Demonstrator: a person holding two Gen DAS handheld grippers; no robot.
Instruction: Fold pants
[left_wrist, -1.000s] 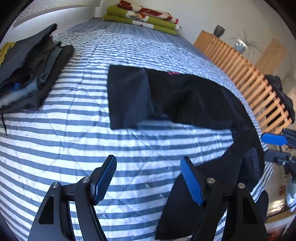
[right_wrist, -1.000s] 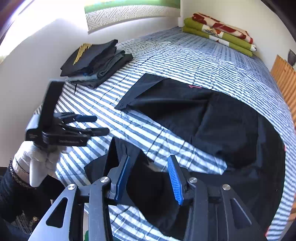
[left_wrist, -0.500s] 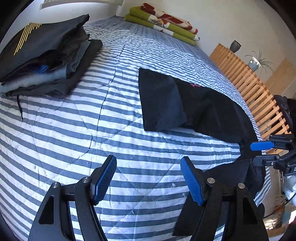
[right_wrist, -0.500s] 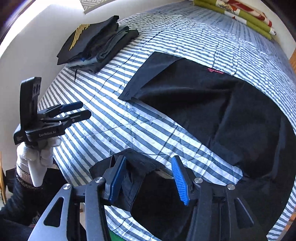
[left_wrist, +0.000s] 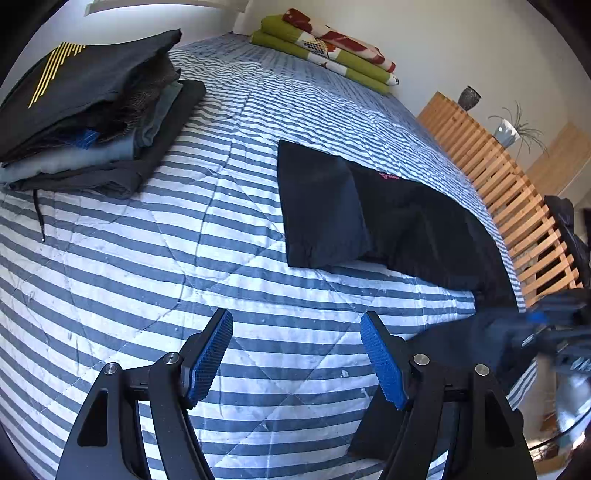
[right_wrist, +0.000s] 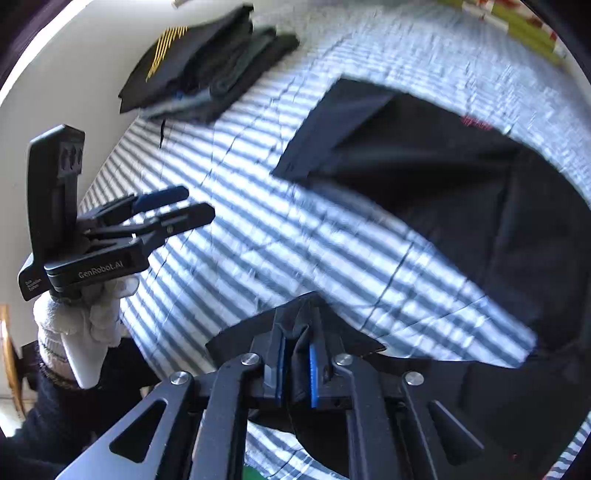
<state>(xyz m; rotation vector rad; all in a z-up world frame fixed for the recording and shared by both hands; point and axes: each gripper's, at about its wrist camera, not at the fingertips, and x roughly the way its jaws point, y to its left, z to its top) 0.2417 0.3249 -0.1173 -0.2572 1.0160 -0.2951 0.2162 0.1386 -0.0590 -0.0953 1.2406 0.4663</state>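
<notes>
At the bottom of the frame the right gripper (right_wrist: 297, 363) pinches a fold of the black pants (right_wrist: 461, 177), while the left gripper (left_wrist: 295, 356) stays wide open, holding nothing.

"GenRobot.AI" on the left gripper (right_wrist: 173, 210) body

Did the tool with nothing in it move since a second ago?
Yes. The left tool slid left over the striped bed cover, toward the stack of folded clothes and away from the black pants.
</notes>
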